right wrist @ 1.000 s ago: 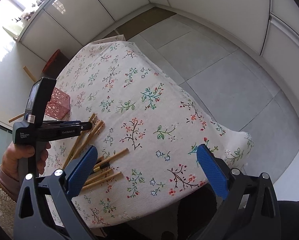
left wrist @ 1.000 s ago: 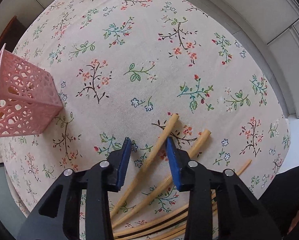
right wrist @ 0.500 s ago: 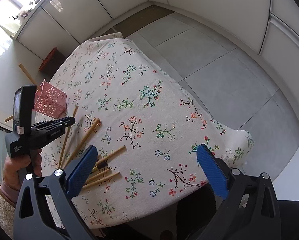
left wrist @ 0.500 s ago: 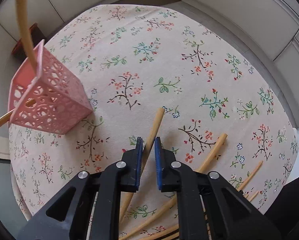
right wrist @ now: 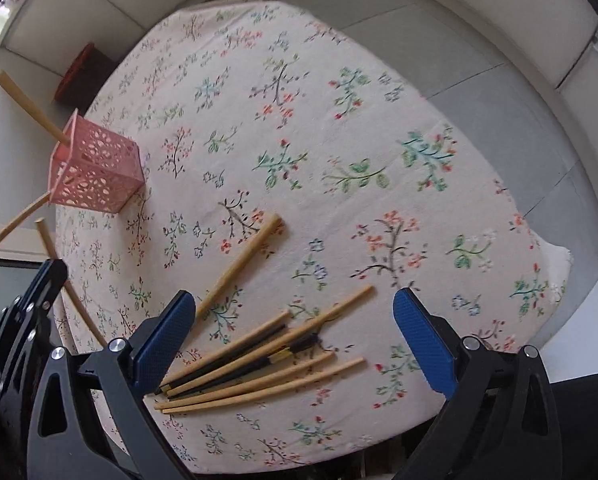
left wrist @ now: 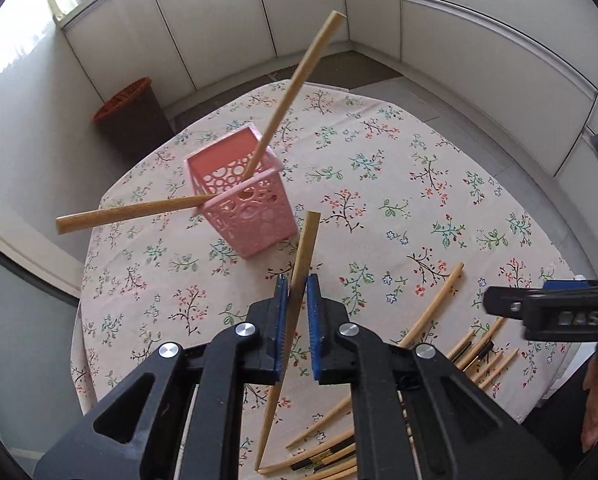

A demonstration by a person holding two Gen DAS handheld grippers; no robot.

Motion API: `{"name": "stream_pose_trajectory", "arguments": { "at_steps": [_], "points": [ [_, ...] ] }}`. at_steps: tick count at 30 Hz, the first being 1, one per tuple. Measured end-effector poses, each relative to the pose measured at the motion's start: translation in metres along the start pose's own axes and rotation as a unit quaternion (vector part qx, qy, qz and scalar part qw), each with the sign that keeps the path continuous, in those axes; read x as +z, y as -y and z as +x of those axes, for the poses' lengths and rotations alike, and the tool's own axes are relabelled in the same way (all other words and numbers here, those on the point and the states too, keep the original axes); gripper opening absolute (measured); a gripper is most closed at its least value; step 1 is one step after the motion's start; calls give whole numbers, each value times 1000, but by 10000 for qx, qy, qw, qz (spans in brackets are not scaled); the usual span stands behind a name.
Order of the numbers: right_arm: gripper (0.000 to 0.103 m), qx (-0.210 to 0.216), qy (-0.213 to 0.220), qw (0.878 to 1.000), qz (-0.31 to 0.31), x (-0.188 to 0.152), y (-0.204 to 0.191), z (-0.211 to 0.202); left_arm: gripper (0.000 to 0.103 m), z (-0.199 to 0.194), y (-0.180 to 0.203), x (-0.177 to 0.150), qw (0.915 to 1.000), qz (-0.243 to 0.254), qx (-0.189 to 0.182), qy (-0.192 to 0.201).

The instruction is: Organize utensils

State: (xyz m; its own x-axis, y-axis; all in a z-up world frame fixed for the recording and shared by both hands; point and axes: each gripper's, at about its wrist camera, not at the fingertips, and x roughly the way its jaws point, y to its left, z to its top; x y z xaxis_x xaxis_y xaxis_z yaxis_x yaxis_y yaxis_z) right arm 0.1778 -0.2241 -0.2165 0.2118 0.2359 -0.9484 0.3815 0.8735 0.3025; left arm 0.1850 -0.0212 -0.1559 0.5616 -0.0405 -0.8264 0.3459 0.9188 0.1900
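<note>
Standing in the pink perforated plastic basket (left wrist: 243, 196) are two wooden chopsticks (left wrist: 295, 92); a third chopstick (left wrist: 299, 280) is clamped in the left gripper (left wrist: 295, 332), the right gripper (right wrist: 295, 344) is spread wide and empty, and a pile of chopsticks (right wrist: 267, 364) is left on the near bench (right wrist: 339, 128).

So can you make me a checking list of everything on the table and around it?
Surface: round table, floral tablecloth.
Job's things: pink holder upright, two chopsticks in it; loose chopsticks lying in a pile.
Clutter: nothing seen.
Grippers: left gripper shut on one chopstick, lifted off the cloth; right gripper open, empty, over the pile.
Cables: nothing seen.
Surroundings: white cabinets, grey tiled floor, dark bin with orange rim.
</note>
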Motion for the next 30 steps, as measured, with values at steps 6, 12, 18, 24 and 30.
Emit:
{"name": "stream_pose_trajectory", "arguments": {
  "at_steps": [6, 12, 18, 24, 30],
  "points": [
    [83, -430, -697, 9965, 182, 7, -27, 46, 8, -13, -24, -3, 9991, -339, -18, 238],
    [68, -716, -518, 9952, 426, 10, -42, 57, 8, -29, -31, -4, 9977, -457, -78, 497],
    [38, -1070, -228, 9935, 313, 11, -63, 56, 8, -40, -43, -4, 9956, -672, -139, 640],
    [18, -590, -23, 9978, 307, 14, -68, 54, 8, -43, -48, -5, 9945, -781, -186, 671],
    [16, -116, 70, 9993, 359, 22, -53, 33, 8, -26, -61, -12, 9942, -993, -326, 261]
  ]
}}
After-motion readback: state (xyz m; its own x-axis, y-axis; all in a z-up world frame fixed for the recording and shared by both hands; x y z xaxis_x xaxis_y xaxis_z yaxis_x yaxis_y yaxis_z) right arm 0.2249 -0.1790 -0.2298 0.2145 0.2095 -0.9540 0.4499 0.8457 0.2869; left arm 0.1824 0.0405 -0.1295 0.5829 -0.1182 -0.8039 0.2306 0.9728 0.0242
